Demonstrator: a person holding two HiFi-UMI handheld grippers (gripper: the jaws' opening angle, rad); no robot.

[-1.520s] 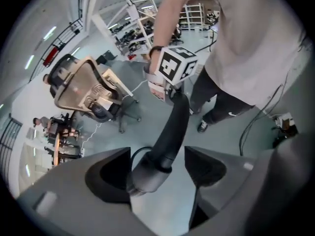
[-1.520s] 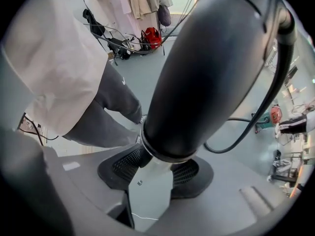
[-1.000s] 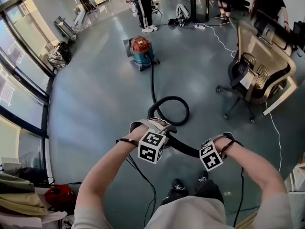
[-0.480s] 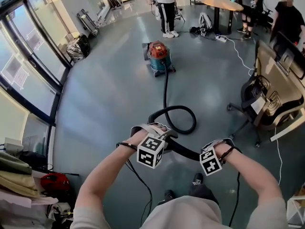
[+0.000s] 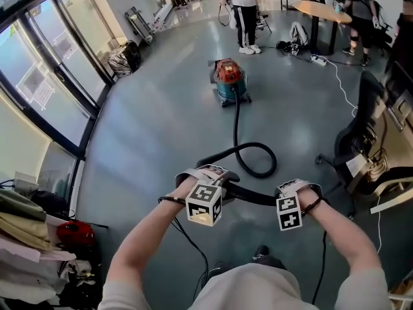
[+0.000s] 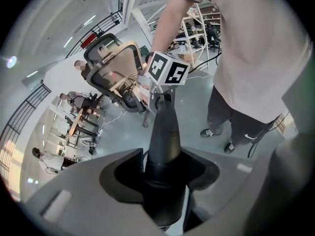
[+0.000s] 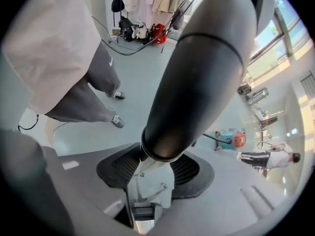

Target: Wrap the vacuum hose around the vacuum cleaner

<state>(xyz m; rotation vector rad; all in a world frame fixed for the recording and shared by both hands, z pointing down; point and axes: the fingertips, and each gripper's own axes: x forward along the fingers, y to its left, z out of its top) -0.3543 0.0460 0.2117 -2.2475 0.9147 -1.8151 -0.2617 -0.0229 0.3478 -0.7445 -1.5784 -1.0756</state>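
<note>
The vacuum cleaner (image 5: 231, 81), red-topped with a teal body, stands on the grey floor ahead; the right gripper view shows it small (image 7: 231, 139). Its black hose (image 5: 248, 155) runs toward me and curls into a loop. The hose ends in a rigid black tube (image 5: 251, 197) held level between both grippers. My left gripper (image 5: 218, 175) is shut on one end of the tube (image 6: 165, 132). My right gripper (image 5: 292, 187) grips the other end (image 7: 206, 63); its jaws have just eased slightly wider, and the pads still touch the tube.
An office chair (image 5: 364, 141) stands at the right. A round table (image 5: 322, 8) and standing people (image 5: 244, 11) are behind the vacuum. A window wall (image 5: 51, 95) lines the left, with clothes and a red bag (image 5: 71, 234) below. A thin cable (image 5: 193, 244) lies near my feet.
Both grippers have carried the tube across the room and the vacuum cleaner now looks nearer. The hose loop has flattened. The office chair has slid to the view's right edge.
</note>
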